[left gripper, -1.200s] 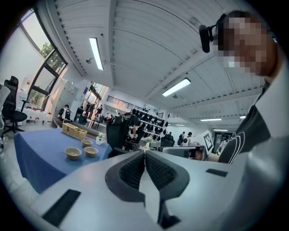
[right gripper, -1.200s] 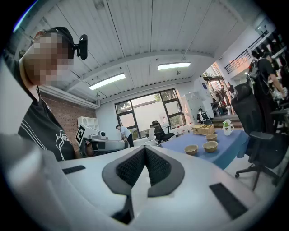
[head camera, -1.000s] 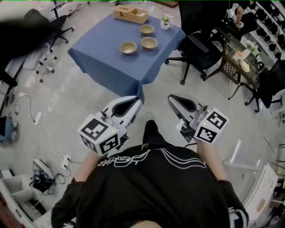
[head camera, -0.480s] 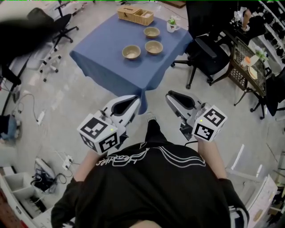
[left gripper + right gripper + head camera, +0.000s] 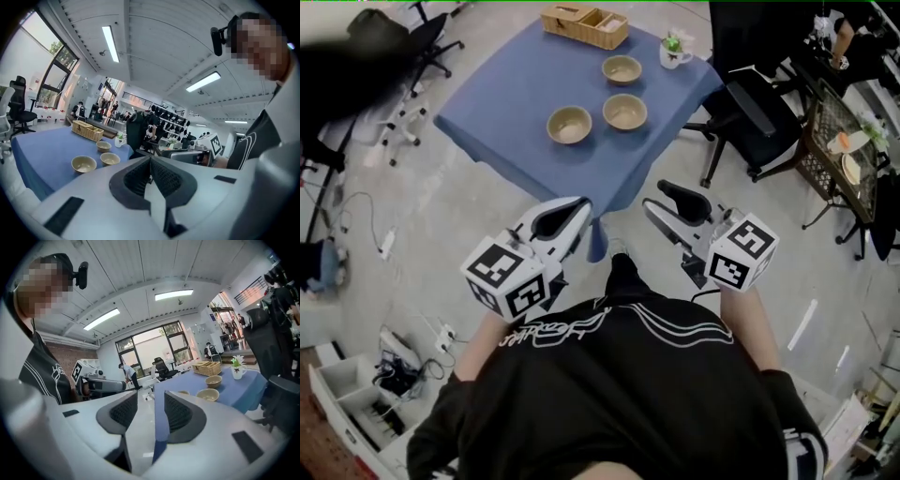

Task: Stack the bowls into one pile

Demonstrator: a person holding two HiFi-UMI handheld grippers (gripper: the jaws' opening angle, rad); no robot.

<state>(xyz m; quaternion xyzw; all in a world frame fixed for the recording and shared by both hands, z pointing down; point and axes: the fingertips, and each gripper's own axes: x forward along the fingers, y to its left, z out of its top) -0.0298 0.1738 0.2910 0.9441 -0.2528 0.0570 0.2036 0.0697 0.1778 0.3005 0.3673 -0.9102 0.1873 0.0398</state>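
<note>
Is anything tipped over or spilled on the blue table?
No, nothing stands out. All three bowls sit upright and apart on the blue table. The basket and the plant mug stand upright near its far edge.

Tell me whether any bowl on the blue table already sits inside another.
No. The near-left bowl, the near-right bowl and the far bowl each stand alone on the blue tablecloth.

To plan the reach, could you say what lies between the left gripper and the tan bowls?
In the head view, only bare blue tablecloth lies between the left gripper and the three tan ceramic bowls.
</note>
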